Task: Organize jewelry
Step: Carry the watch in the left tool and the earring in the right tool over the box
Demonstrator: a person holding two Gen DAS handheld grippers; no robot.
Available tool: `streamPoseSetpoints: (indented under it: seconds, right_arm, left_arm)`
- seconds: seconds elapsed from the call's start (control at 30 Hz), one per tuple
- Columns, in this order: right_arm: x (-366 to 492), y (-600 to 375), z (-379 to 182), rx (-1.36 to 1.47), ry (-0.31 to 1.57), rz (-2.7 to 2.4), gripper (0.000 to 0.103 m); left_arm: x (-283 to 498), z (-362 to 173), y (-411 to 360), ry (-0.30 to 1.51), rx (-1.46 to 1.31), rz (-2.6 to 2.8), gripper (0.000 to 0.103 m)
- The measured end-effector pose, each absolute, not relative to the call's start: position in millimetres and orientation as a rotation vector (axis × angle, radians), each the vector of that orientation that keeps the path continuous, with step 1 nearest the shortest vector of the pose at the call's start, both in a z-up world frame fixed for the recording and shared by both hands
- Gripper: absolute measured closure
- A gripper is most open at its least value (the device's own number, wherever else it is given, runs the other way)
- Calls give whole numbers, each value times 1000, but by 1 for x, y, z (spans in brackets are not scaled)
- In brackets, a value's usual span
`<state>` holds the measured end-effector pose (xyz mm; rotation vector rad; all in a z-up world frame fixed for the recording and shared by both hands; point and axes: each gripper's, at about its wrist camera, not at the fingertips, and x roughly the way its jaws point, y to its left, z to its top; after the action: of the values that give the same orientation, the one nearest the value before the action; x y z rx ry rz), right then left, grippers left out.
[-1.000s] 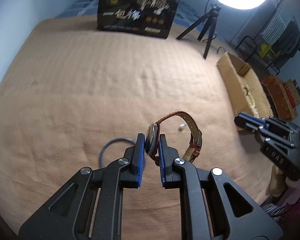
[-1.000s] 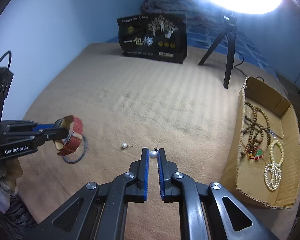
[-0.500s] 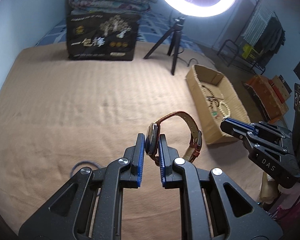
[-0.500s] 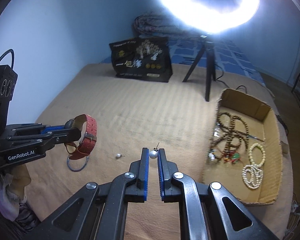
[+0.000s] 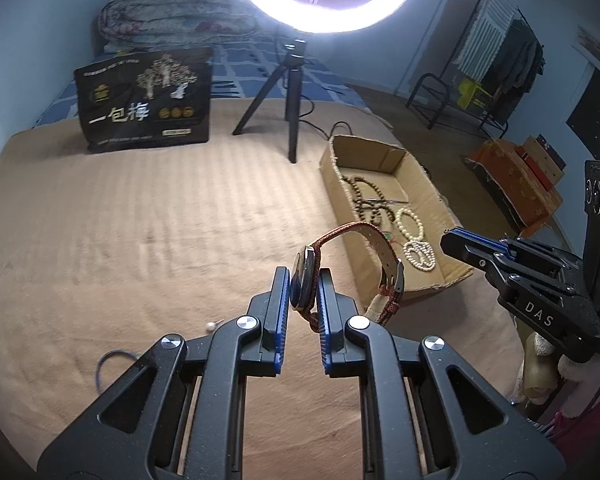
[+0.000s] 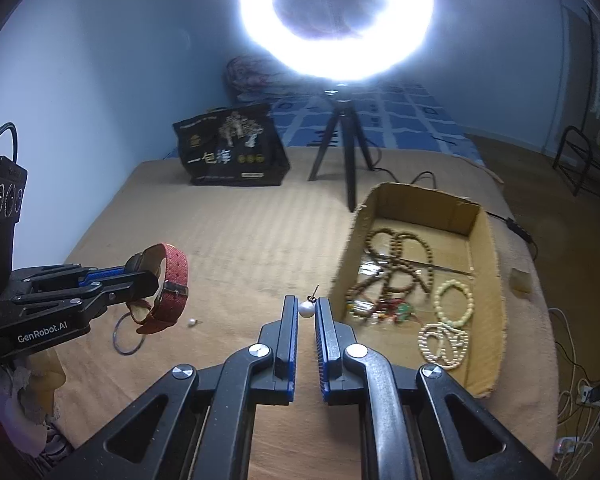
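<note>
Both tools rose — left tool [image 5: 304,284] grips watch [image 5: 306,280], right tool [image 6: 307,311] pearl earring [image 6: 306,309].

1 red-strapped wristwatch [image 5: 364,256], 2 pearl stud earrings [image 6: 306,309] [image 6: 191,322], 1 thin blue ring bangle [image 6: 129,334], 1 open cardboard box [image 6: 488,232], 1 black printed bag [image 5: 146,100], 1 ring light on tripod [image 5: 292,120].

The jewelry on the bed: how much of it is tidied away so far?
Done: brown bead strands and pale bead bracelets lie in the cardboard box. In hand: the left gripper clamps a red-strapped watch; the right gripper pinches a pearl earring. Left: a second pearl earring and a thin ring on the blanket.
</note>
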<state>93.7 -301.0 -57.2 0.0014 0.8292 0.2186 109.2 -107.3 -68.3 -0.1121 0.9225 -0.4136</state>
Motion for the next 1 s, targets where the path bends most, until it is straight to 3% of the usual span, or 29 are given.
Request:
streamPoseSetpoints:
  seconds: [1.0]
  right_arm:
    - [154,-404,-64,105,846,54,97]
  left_arm:
    - [161,-89,-212,936,-45,-526,91]
